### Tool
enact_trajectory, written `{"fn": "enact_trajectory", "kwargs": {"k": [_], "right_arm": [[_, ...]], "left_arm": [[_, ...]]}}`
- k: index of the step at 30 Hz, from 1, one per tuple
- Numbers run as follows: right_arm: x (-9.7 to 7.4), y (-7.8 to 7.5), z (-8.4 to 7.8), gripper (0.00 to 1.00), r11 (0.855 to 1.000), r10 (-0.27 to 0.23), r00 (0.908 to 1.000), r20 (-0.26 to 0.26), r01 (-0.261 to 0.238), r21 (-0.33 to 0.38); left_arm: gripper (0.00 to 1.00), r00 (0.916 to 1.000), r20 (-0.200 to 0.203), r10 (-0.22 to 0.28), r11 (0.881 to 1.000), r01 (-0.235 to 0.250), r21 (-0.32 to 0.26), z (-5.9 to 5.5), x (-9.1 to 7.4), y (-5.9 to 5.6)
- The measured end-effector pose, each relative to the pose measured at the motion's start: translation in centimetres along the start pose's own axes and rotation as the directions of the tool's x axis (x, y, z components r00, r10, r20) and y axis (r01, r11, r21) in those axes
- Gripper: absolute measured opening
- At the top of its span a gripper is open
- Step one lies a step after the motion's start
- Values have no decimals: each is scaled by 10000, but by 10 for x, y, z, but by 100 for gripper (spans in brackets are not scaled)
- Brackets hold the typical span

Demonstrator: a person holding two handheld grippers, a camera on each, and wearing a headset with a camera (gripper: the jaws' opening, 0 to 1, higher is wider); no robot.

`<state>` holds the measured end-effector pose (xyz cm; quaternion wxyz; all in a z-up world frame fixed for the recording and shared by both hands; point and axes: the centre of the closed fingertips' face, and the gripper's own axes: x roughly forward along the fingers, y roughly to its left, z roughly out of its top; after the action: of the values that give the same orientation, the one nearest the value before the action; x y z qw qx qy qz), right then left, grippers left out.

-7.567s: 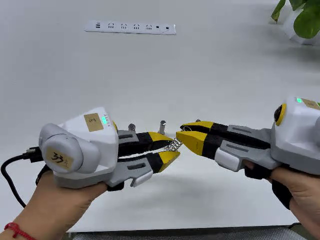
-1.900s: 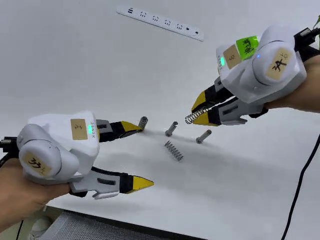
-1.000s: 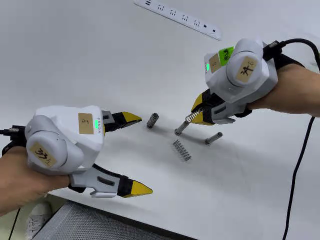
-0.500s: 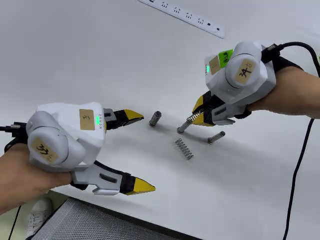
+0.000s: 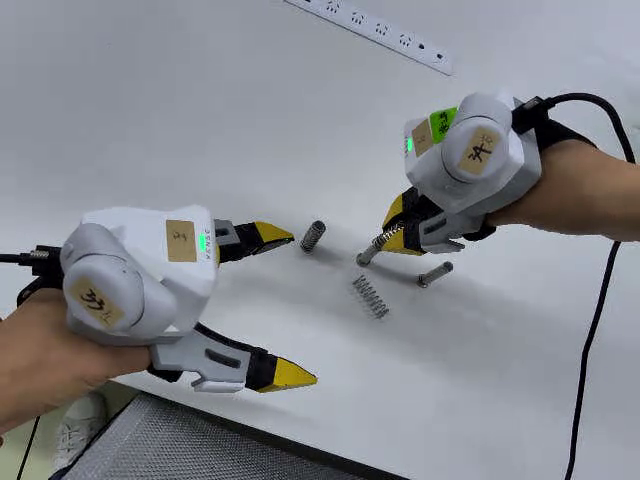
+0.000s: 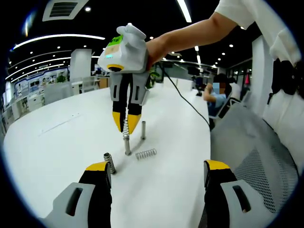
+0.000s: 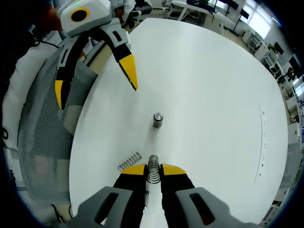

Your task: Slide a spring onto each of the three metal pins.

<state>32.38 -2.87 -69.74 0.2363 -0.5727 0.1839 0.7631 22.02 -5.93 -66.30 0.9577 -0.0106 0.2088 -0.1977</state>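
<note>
White workbench [image 5: 200,120] surface is spread beneath both grippers, and a power strip [image 5: 375,32] is laid near its far edge. A held spring [image 5: 383,238] is pinched between the nearly closed jaws of the right gripper [image 5: 393,230], and its lower end is set at the tip of the middle pin [image 5: 364,258]. The left pin [image 5: 318,227] is already sleeved by a fitted spring [image 5: 311,240], while the right pin [image 5: 432,274] is left bare. A loose spring [image 5: 369,297] is laid flat just in front of the pins. The left gripper [image 5: 290,307] is held near the left pin, its jaws spread wide with nothing between them.
</note>
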Motion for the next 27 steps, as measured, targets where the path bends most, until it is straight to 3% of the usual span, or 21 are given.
{"fn": "enact_trajectory", "kwargs": {"k": [14,27], "right_arm": [[14,3,1,12,9994,-48,10000,-66,46,-347],[32,2,-5,12,9997,-34,10000,-47,33,-255]], "left_arm": [[81,10000,19,23,10000,-23,-90,-1,0,0],[80,10000,-3,21,9999,-21,-162,-3,0,1]]}}
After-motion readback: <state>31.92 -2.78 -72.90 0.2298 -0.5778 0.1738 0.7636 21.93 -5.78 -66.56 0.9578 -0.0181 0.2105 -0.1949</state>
